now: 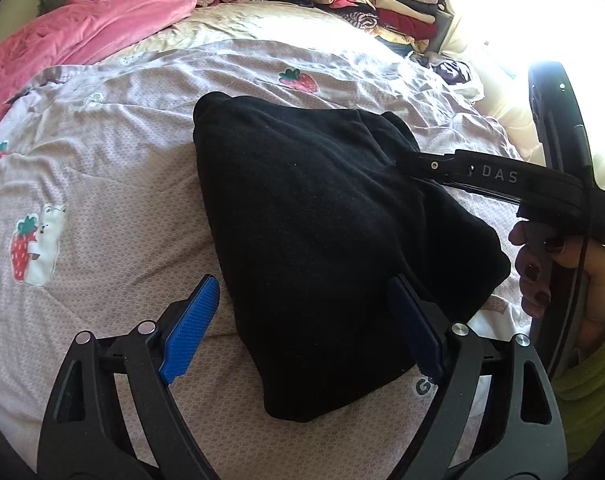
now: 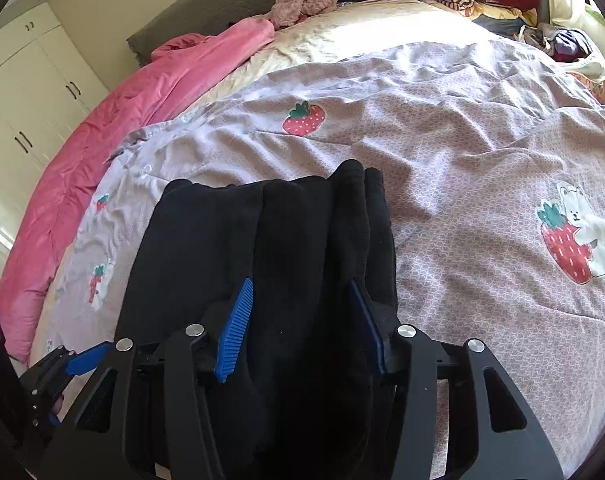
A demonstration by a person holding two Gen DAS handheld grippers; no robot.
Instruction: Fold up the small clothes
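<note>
A black garment (image 1: 322, 248) lies folded in a thick bundle on the lilac strawberry-print bedspread (image 1: 102, 152). My left gripper (image 1: 302, 328) is open, its blue pads on either side of the bundle's near edge, a little above it. In the right wrist view the same black garment (image 2: 262, 240) fills the lower middle. My right gripper (image 2: 302, 328) straddles a thick fold of it with its blue pads wide apart, open. The right gripper's body (image 1: 502, 184) shows in the left wrist view at the garment's right side.
A pink blanket (image 1: 82, 36) lies along the bed's far left. A pile of folded clothes (image 1: 382, 4) stands at the far right by the bright window. White wardrobe doors (image 2: 34, 80) stand to the left of the bed.
</note>
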